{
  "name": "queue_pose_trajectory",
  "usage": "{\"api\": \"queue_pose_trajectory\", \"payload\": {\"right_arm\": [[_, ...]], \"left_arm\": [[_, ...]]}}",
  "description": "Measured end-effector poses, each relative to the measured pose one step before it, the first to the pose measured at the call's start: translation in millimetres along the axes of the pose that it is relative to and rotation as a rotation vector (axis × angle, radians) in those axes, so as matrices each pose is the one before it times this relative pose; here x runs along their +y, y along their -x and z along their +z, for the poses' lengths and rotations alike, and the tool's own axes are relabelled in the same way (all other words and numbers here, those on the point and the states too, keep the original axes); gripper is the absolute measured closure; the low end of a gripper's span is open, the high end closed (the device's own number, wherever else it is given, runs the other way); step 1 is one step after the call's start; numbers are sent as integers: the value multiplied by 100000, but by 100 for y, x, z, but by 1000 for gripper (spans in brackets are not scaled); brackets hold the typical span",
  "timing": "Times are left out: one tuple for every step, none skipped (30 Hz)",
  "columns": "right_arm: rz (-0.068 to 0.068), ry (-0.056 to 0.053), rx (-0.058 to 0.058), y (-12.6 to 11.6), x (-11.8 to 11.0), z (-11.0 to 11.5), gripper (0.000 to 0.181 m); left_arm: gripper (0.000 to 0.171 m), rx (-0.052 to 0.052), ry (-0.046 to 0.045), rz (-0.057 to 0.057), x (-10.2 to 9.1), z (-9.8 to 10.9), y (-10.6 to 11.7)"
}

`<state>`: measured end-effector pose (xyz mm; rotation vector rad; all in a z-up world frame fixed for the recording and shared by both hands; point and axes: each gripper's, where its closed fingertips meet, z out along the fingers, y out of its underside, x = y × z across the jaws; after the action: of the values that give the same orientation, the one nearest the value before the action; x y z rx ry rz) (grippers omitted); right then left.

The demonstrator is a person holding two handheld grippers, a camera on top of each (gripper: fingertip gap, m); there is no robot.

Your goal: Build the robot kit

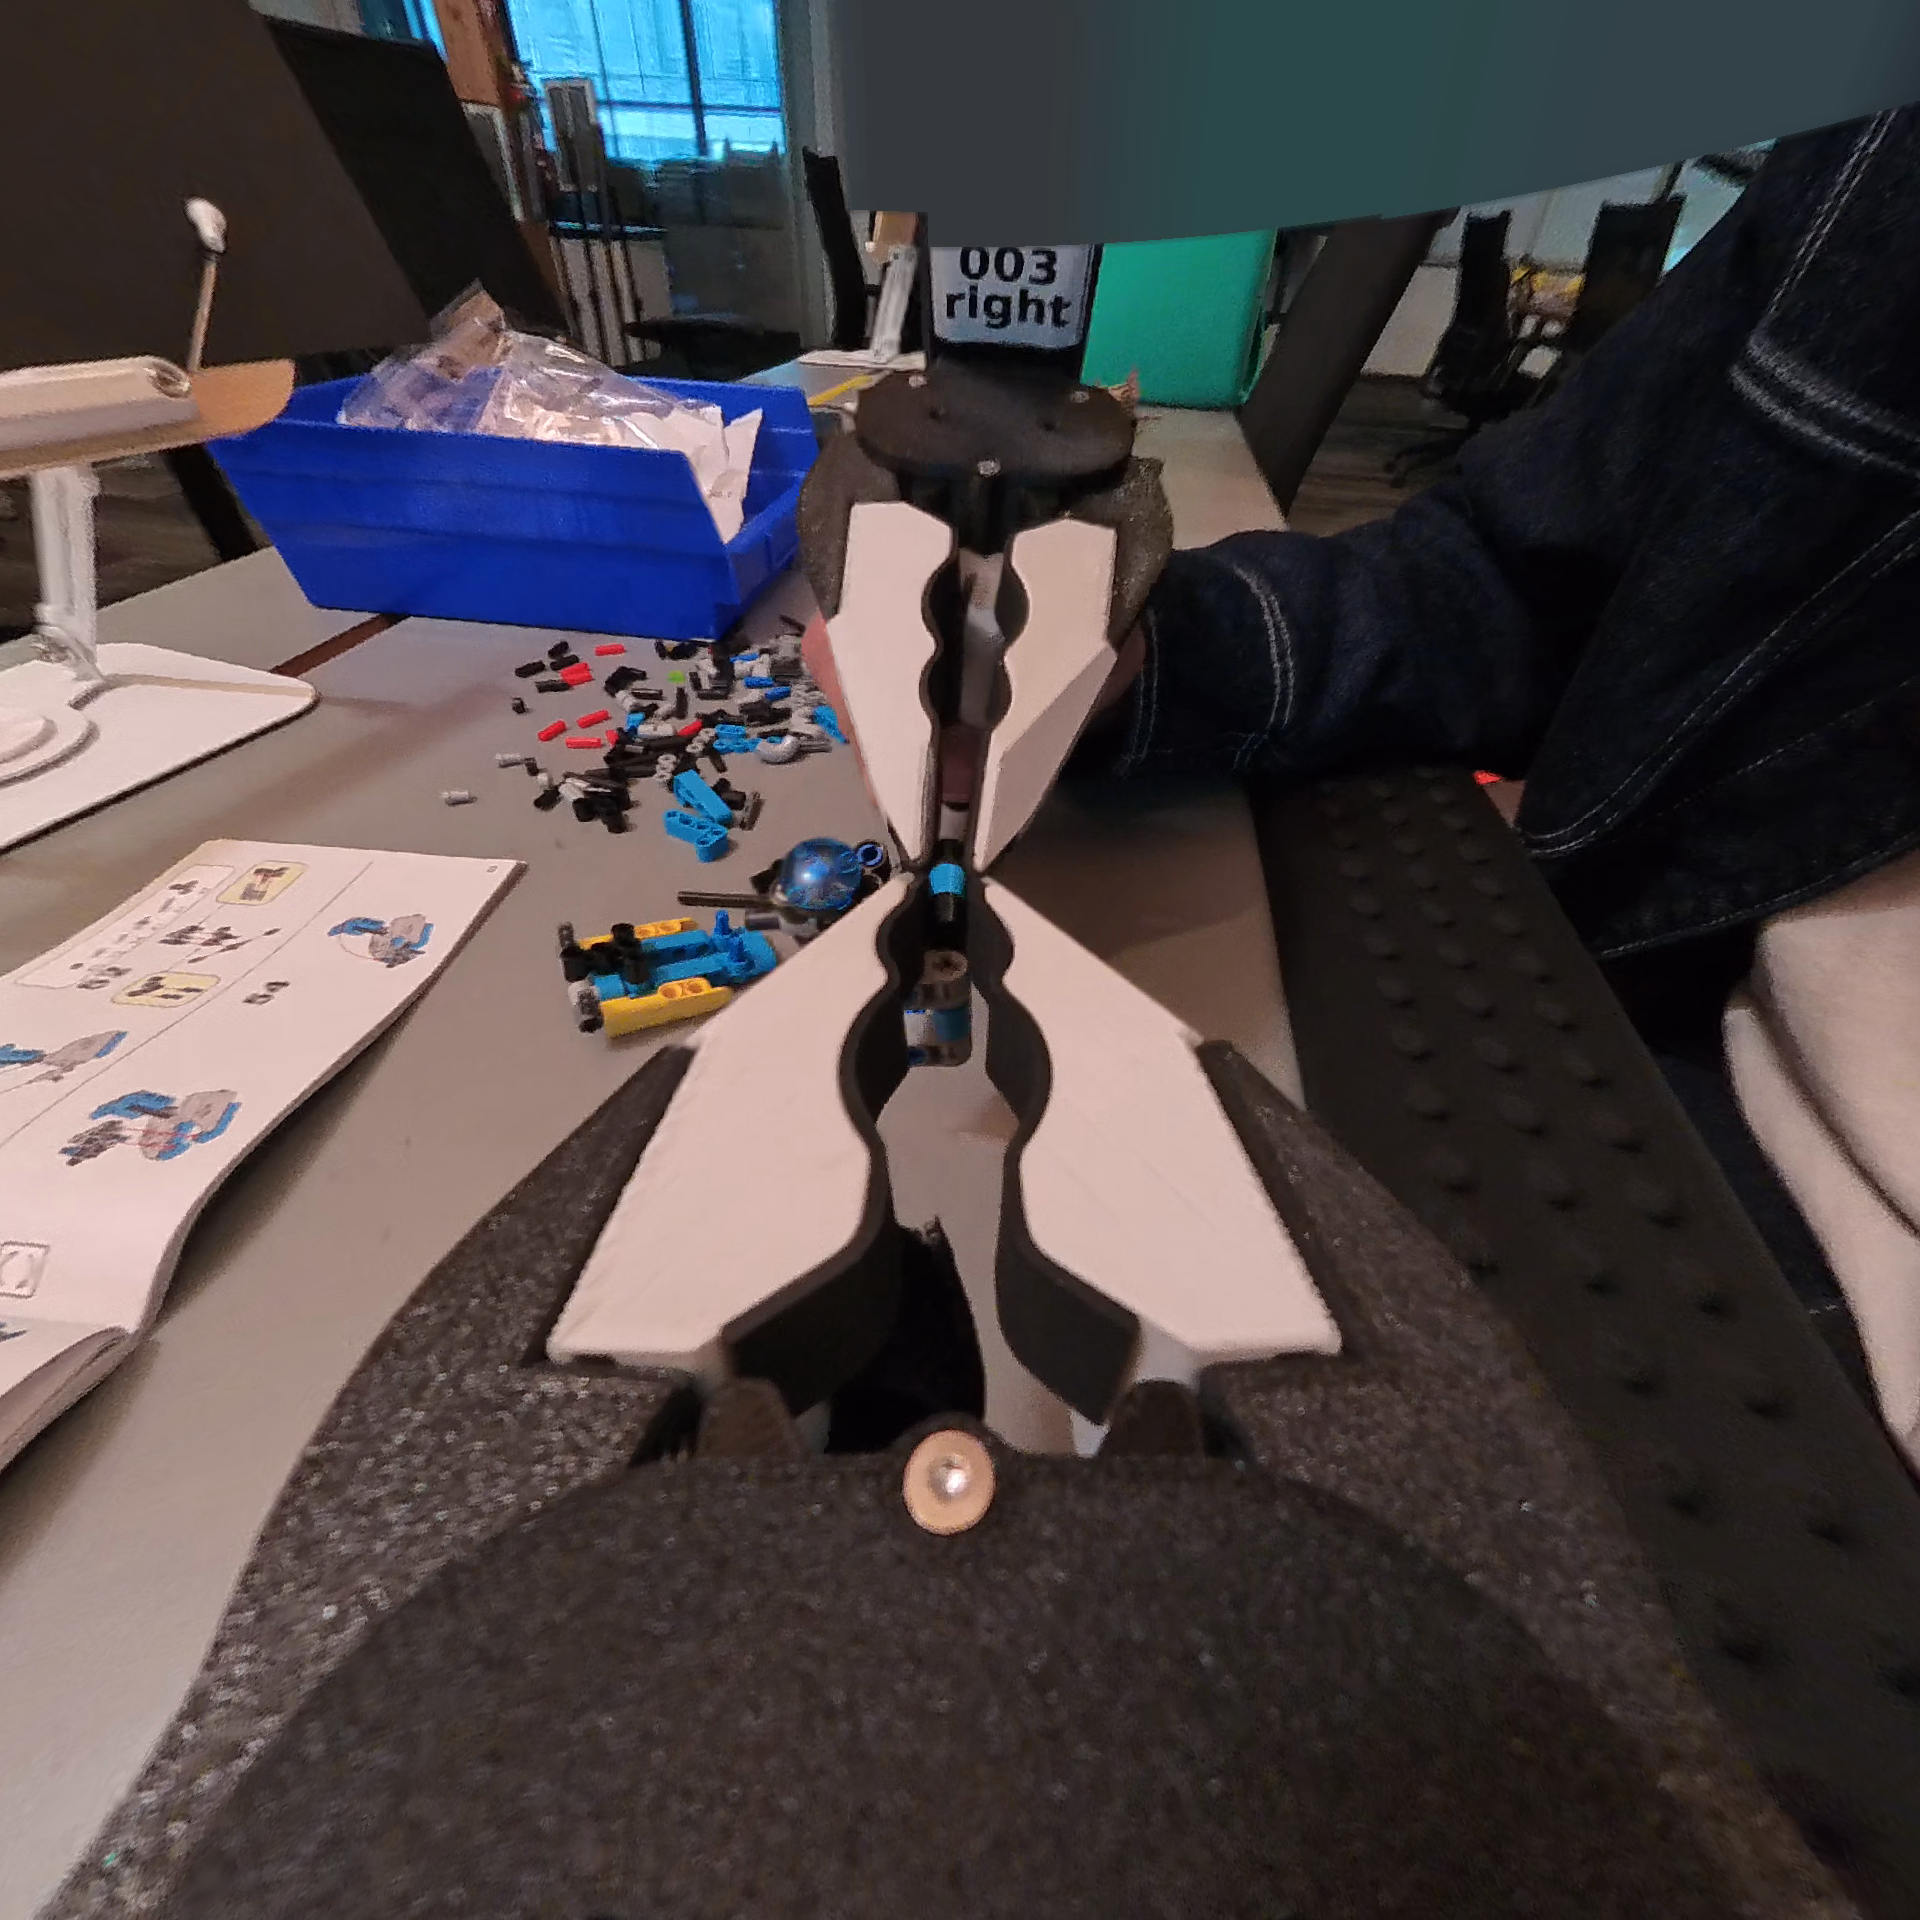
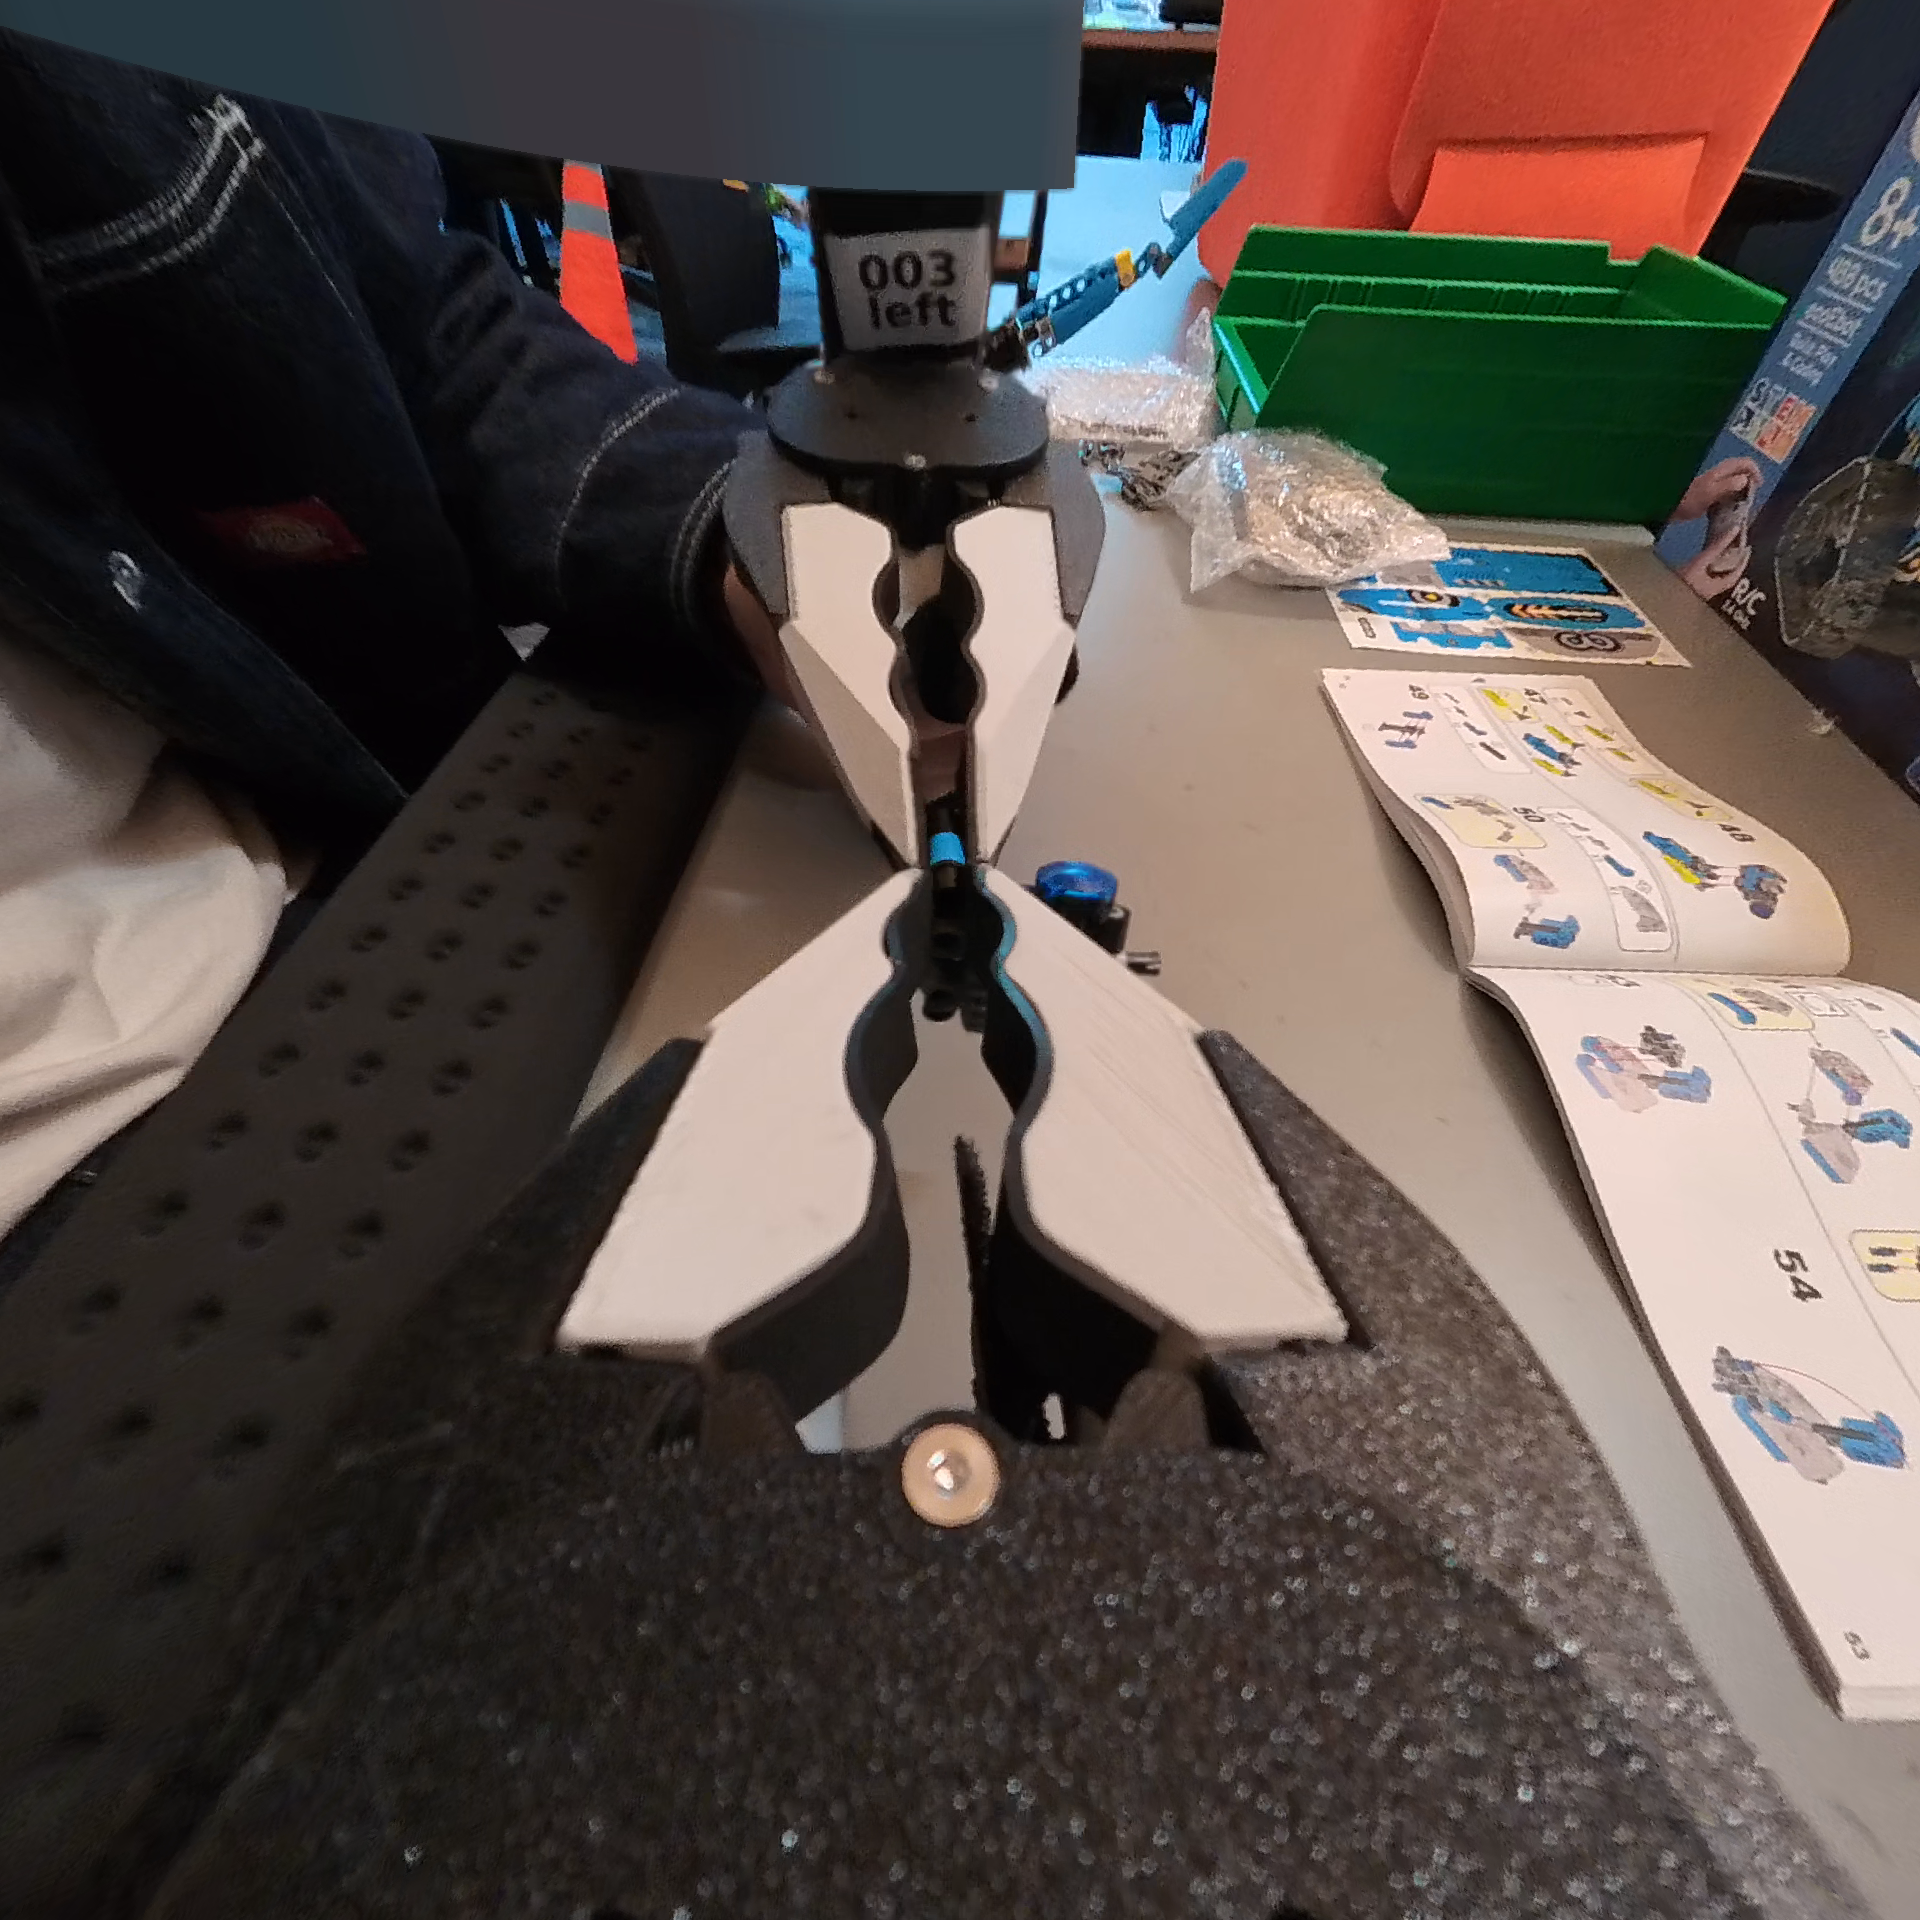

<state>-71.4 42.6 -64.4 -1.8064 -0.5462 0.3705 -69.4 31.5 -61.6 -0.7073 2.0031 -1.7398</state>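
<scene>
My two grippers meet tip to tip above the grey table [image 1: 364, 1226]. My left gripper [image 1: 943, 891] is shut on a small grey and blue brick assembly [image 1: 940, 1003]. A black axle with a blue bush [image 1: 945, 883] sticks out at its tips. My right gripper [image 2: 945, 883] is shut on a thin black part [image 2: 951, 961] in line with the blue bush [image 2: 945, 847]. Each gripper also shows in the other's view, the right one [image 1: 943, 847] and the left one [image 2: 940, 857]. Whether the black part is joined to the axle is hidden.
A yellow and blue build [image 1: 665, 966], a blue dome piece [image 1: 821, 873] and loose parts [image 1: 675, 727] lie left. Around stand a blue bin [image 1: 520, 509], open booklets [image 2: 1662, 1039], green bins [image 2: 1455, 364], a box [image 2: 1818, 416] and a black perforated board [image 2: 312, 1039]. My left and right fingertips are right by each other.
</scene>
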Motion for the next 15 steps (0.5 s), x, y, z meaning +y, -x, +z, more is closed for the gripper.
{"api": "queue_pose_trajectory", "payload": {"right_arm": [[1401,-2398,-1292,107,-370,-97,177],[716,-1389,-1238,129,-274,-102,177],[200,-742,-115,-3,-137,-18,177],[2127,-1383,-1542,119,-154,-2,177],[971,-398,-522,-11,43,22,177],[-95,1208,-251,33,246,64,177],[-500,86,757,-80,64,39,177],[265,-514,-29,20,-143,-11,177],[-629,1345,80,-1,156,-3,177],[-669,135,470,-21,34,-16,177],[1582,-429,-1350,149,-29,7,177],[-395,257,387,-79,77,21,177],[-236,356,-253,18,69,-20,177],[559,94,-96,-18,55,-20,177],[-242,-262,316,-22,-30,-2,177]], "left_arm": [[165,-288,-1294,326,-311,-89,-99],[166,273,-1026,18,-275,-61,-106],[166,683,-675,-552,-174,-60,-64],[166,1066,-908,-1893,-123,-64,-49],[166,673,-220,-1588,53,-23,-29],[166,198,841,-269,215,5,34],[166,-41,239,-55,63,-24,24],[166,315,-359,-560,-60,-23,-13],[166,-153,535,281,80,26,9],[165,-418,524,1147,57,22,-17],[165,288,-25,-80,-1,-10,-62],[166,14,84,-595,57,5,18],[166,46,224,-136,53,43,-5],[166,18,64,-4,25,18,9],[166,-38,-40,57,-5,-5,15]]}}
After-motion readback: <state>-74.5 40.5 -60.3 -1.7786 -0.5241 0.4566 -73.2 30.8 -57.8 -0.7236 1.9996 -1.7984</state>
